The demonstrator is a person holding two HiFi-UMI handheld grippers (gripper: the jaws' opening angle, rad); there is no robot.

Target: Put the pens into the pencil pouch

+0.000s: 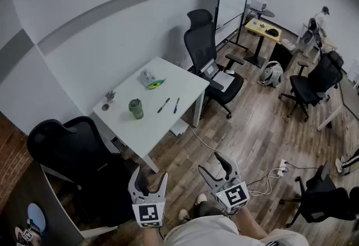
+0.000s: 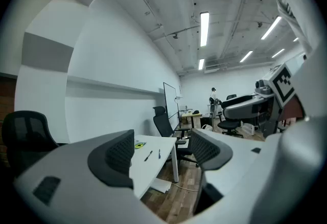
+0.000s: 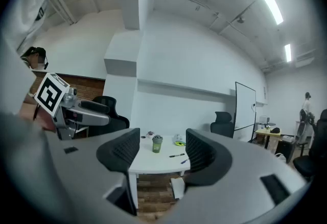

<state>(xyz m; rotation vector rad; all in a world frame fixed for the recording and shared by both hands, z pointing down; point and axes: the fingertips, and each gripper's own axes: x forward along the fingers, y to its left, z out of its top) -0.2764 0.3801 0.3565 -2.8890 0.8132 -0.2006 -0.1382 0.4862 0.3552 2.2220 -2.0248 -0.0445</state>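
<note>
A white table point(image 1: 140, 127) stands a few steps ahead of me. On it lie a black pen point(image 1: 163, 105) and a blue pen point(image 1: 176, 105), side by side. A green and yellow pencil pouch point(image 1: 156, 83) rests further back on the table. My left gripper point(image 1: 149, 176) and right gripper point(image 1: 216, 165) are held level at the bottom of the head view, well short of the table. Both are open and hold nothing. The left gripper view frames the pens point(image 2: 148, 156) and the pouch point(image 2: 139, 145) between its jaws. The right gripper view shows the black pen point(image 3: 177, 155) and the pouch point(image 3: 179, 141).
A green cup point(image 1: 136, 108), a small plant point(image 1: 110, 95) and a clear object point(image 1: 147, 76) share the table. Black office chairs stand at the near left point(image 1: 73, 144) and behind the table point(image 1: 210, 59). A cable and power strip point(image 1: 280, 169) lie on the wooden floor.
</note>
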